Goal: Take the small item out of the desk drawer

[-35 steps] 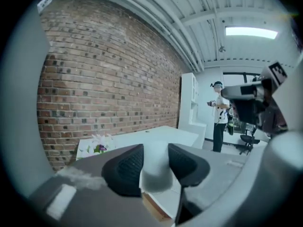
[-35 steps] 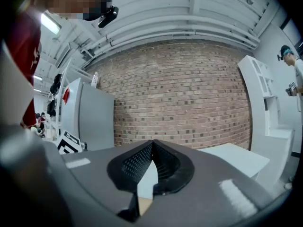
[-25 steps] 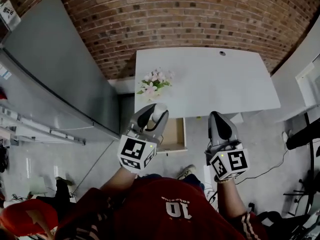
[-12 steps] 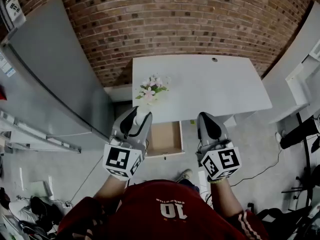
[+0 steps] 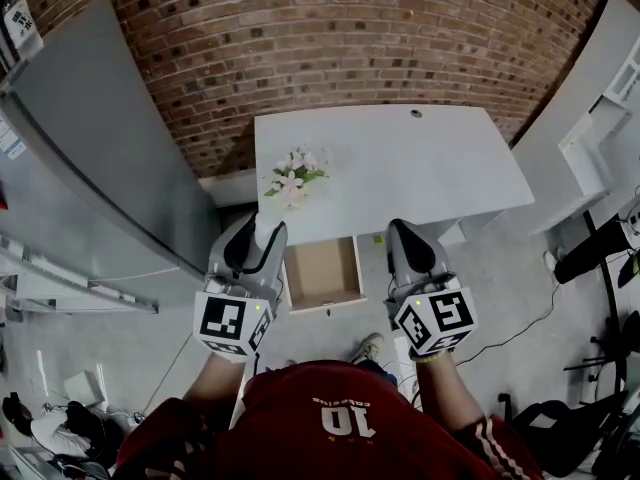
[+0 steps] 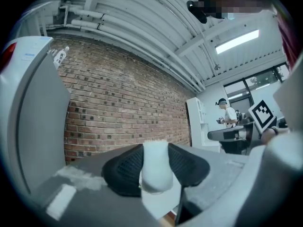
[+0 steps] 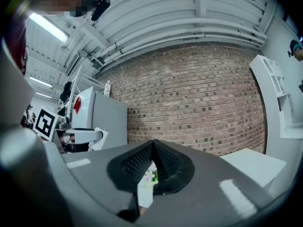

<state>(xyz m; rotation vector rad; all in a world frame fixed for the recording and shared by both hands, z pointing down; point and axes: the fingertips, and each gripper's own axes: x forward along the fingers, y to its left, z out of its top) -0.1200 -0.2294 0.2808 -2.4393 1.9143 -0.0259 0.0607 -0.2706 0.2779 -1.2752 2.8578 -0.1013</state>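
In the head view the wooden desk drawer [image 5: 322, 302] stands pulled out from under the white desk [image 5: 420, 168], and its inside looks bare. My left gripper [image 5: 262, 238] hangs just left of the drawer, shut on a small white item [image 5: 266, 228]. In the left gripper view that white item [image 6: 155, 171] is pinched between the two black pads [image 6: 124, 169] of my left gripper [image 6: 155, 155]. My right gripper [image 5: 402, 236] hovers right of the drawer. In the right gripper view my right gripper [image 7: 152, 148] has its tips together with nothing held.
A small bunch of pink and white flowers [image 5: 292, 176] stands on the desk's left front corner. A tall grey cabinet [image 5: 90, 168] fills the left side and a brick wall [image 5: 300, 38] runs behind. White shelving [image 5: 590, 138] is at the right. A shoe [image 5: 368, 348] is below the drawer.
My left gripper, still shut on the white item, has drifted from over the drawer's left edge to the left of it. The right gripper stays shut and moved slightly left.
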